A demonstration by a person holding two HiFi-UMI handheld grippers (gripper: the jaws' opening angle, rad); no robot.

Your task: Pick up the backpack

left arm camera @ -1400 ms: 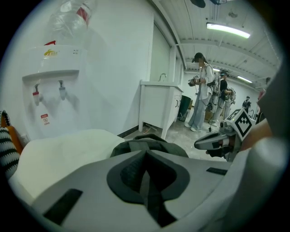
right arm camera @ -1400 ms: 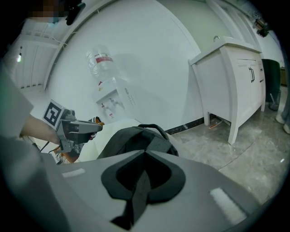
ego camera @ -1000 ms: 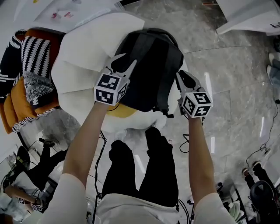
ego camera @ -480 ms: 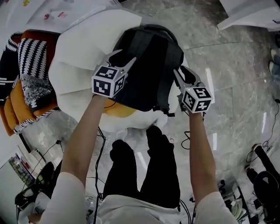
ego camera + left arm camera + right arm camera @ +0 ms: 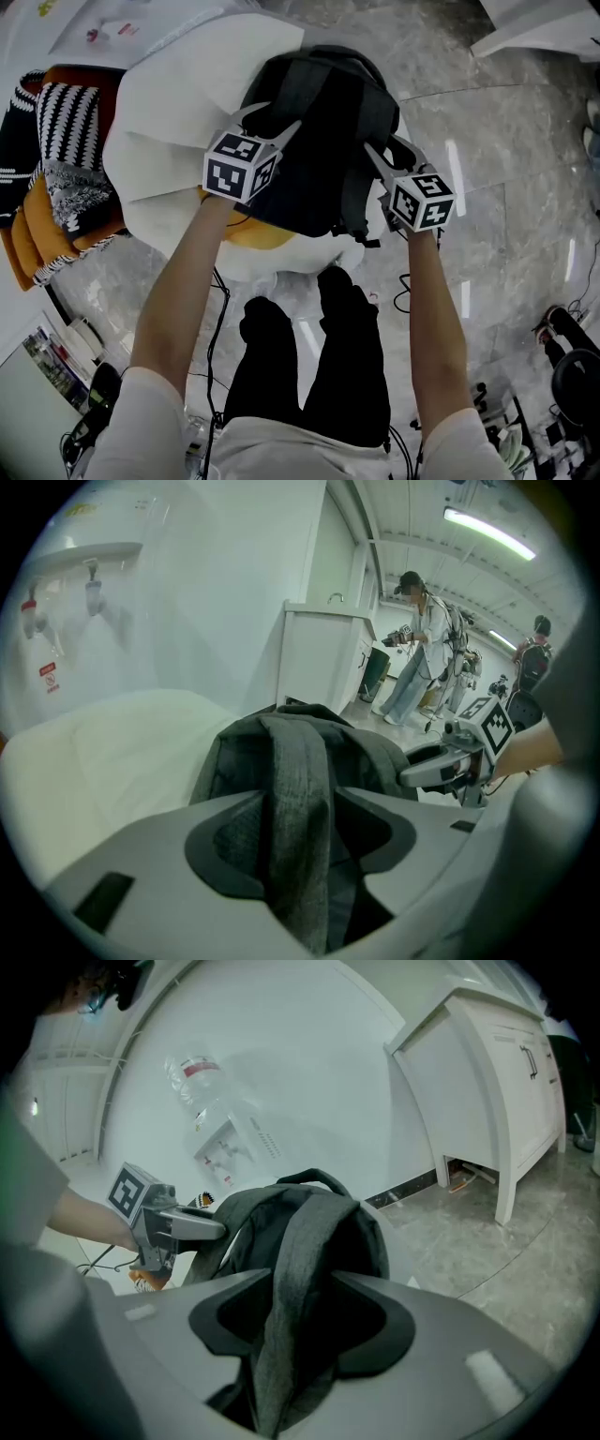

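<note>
Since the dark grey cloth backpack point(image 5: 323, 131) sits on the big white puffy seat point(image 5: 169, 103) right in front of both hands, each is just as near. The left gripper point(image 5: 272, 119) and right gripper point(image 5: 386, 150) are opening their jaws, each with a grey shoulder strap point(image 5: 298, 799) between them, running straight ahead.

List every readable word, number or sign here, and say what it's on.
No text can be read.
Marker cubes: square black-and-white patterns only, no letters.
Bottle label: too blurred to read.
White tag: print too blurred to read.
Red sticker: too small to read.
</note>
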